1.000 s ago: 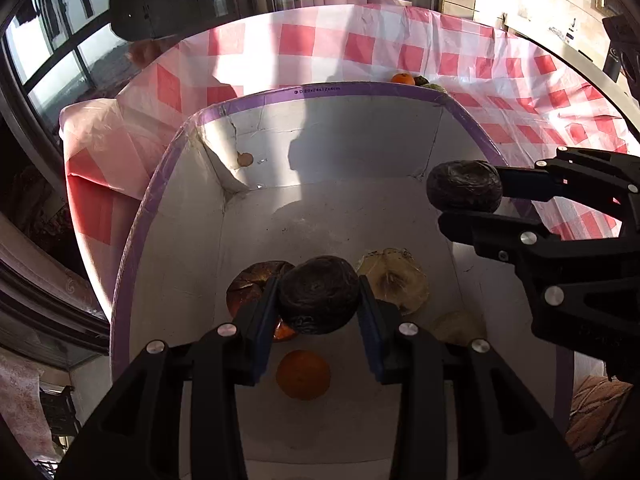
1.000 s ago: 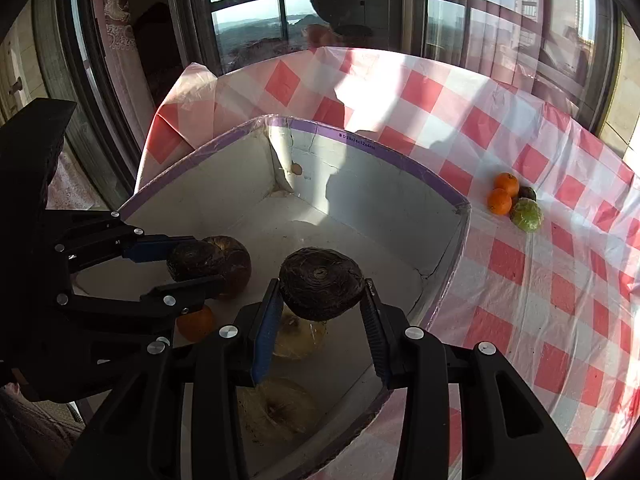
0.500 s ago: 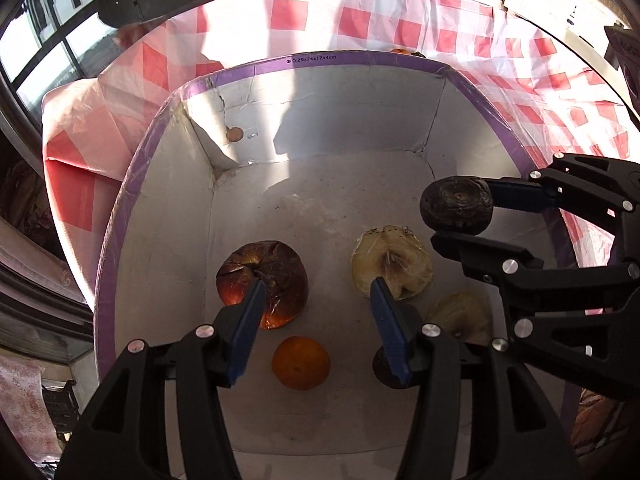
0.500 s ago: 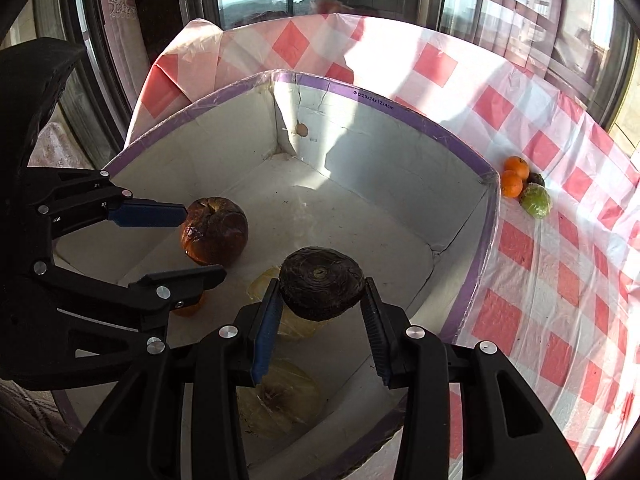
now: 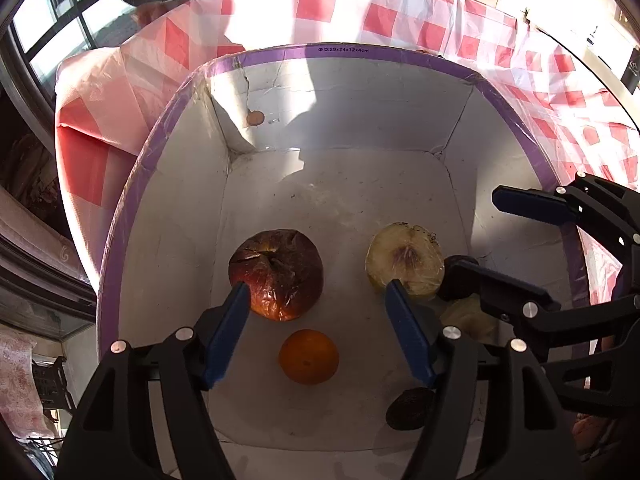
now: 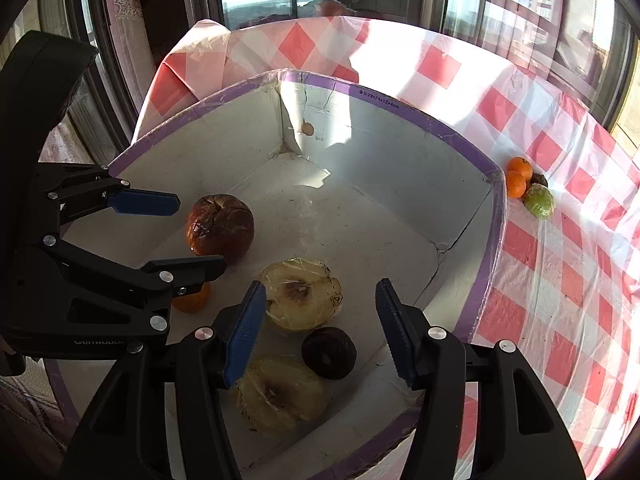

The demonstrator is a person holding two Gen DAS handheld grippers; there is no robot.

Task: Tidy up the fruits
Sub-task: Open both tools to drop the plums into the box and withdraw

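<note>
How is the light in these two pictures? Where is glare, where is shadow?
Left wrist view: sun glare washes out the tablecloth at top right; the box has a sunlit patch on its far wall, its floor mostly shaded. Right wrist view: glare on the cloth behind the box; the fisheye bends the box rim.

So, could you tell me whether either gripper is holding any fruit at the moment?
Neither is. The left gripper and right gripper are both open and empty above the box; a dark round fruit lies on its floor.
</note>
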